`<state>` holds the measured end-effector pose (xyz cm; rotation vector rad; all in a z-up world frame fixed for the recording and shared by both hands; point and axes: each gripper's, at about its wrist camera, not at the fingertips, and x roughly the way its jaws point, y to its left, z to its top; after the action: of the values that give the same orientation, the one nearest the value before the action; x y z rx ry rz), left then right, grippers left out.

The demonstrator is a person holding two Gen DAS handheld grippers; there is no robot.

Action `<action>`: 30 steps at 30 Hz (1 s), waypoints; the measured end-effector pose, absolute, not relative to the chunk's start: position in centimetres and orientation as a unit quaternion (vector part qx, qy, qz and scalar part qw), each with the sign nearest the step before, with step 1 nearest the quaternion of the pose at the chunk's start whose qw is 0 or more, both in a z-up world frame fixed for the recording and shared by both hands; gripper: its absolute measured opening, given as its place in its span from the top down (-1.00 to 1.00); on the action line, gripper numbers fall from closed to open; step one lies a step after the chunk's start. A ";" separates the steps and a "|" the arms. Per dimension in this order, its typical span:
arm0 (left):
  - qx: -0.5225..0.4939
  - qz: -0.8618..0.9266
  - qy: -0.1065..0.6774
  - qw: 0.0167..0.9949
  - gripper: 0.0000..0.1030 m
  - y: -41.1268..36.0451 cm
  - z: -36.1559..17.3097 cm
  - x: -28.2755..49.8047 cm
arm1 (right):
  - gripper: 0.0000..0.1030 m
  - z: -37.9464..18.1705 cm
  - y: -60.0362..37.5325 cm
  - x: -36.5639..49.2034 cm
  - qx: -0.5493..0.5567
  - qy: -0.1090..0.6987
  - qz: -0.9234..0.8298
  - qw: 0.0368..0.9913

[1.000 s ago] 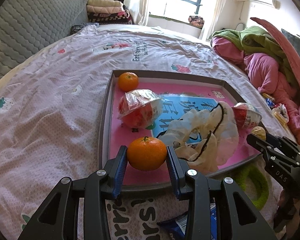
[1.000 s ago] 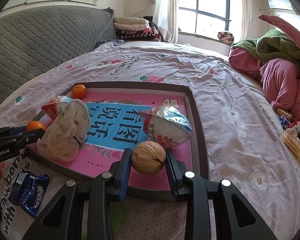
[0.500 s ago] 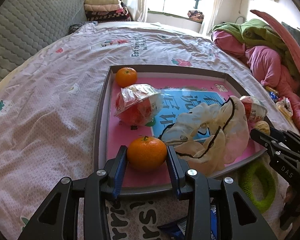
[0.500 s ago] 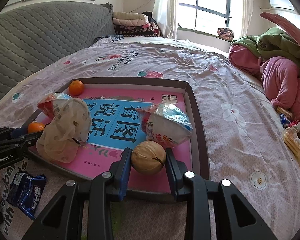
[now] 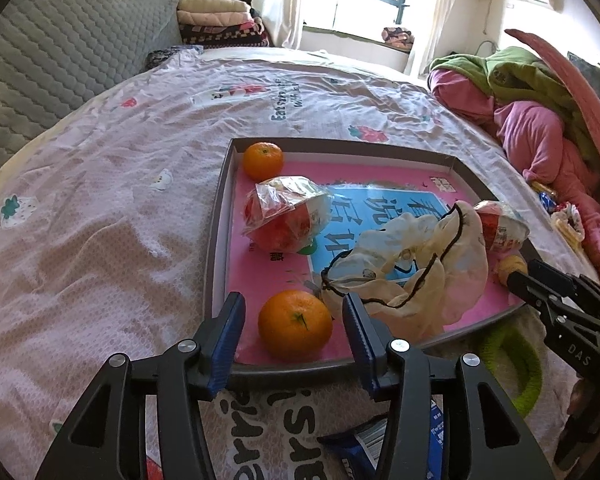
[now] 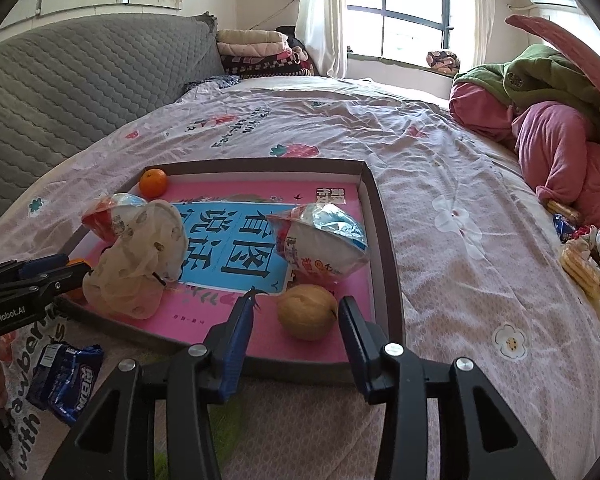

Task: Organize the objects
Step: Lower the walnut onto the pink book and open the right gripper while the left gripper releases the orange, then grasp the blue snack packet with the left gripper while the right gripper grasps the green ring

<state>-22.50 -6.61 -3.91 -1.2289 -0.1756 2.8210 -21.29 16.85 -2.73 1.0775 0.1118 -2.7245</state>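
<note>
A shallow tray [image 5: 216, 240] [image 6: 384, 240] with a pink and blue lining lies on the bed. My left gripper [image 5: 294, 326] is open around an orange [image 5: 295, 328] that rests at the tray's near left corner. My right gripper [image 6: 296, 320] is open around a tan walnut [image 6: 306, 312] that rests at the near right corner. A second orange [image 5: 262, 160] [image 6: 153, 182] sits at the far left corner. Two wrapped snack packs [image 5: 284, 216] [image 6: 320, 242] and a crumpled cream bag [image 5: 412, 276] [image 6: 140, 264] lie in the tray.
A blue snack packet [image 6: 66, 376] and a green ring [image 5: 516, 364] lie on the bedding in front of the tray. A pile of pink and green clothes [image 6: 556, 128] lies at the right. A grey quilted headboard [image 6: 68, 80] stands at the left.
Both grippers have opened. The left one let go of the orange and the right one let go of the walnut; both now rest in the tray.
</note>
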 end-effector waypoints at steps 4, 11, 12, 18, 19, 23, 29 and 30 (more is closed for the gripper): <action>-0.395 0.916 -0.062 0.029 -0.12 -6.8 -3.5 -21.8 | 0.14 -2.4 16.9 -20.6 0.364 0.033 -0.925 0.108; -0.384 0.920 -0.075 0.028 -0.15 -7.1 -2.1 -19.9 | 0.08 -1.2 17.2 -19.1 0.349 0.014 -0.930 0.113; -0.381 0.921 -0.078 0.028 -0.16 -7.0 -1.9 -19.6 | 0.05 -1.0 17.2 -18.9 0.346 0.013 -0.931 0.114; -0.373 0.924 -0.076 0.035 -0.25 -6.1 -0.6 -18.0 | 0.00 0.4 17.2 -17.8 0.331 0.005 -0.936 0.117; -0.373 0.924 -0.076 0.037 -0.25 -5.9 -0.5 -17.8 | 0.00 0.7 17.2 -17.6 0.329 0.005 -0.937 0.118; -0.369 0.925 -0.073 0.042 -0.26 -5.3 0.1 -17.0 | -0.01 1.3 17.2 -16.9 0.323 0.006 -0.939 0.120; -0.372 0.925 -0.066 0.045 -0.26 -4.6 0.5 -16.0 | -0.02 1.9 17.1 -16.0 0.318 0.008 -0.940 0.125; -0.372 0.925 -0.065 0.045 -0.26 -4.5 0.5 -15.9 | -0.02 1.9 17.0 -15.8 0.318 0.009 -0.940 0.126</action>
<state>-15.88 -4.50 0.50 -1.1357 -0.1990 2.8247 -15.83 16.99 1.94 0.9256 0.0267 -2.7357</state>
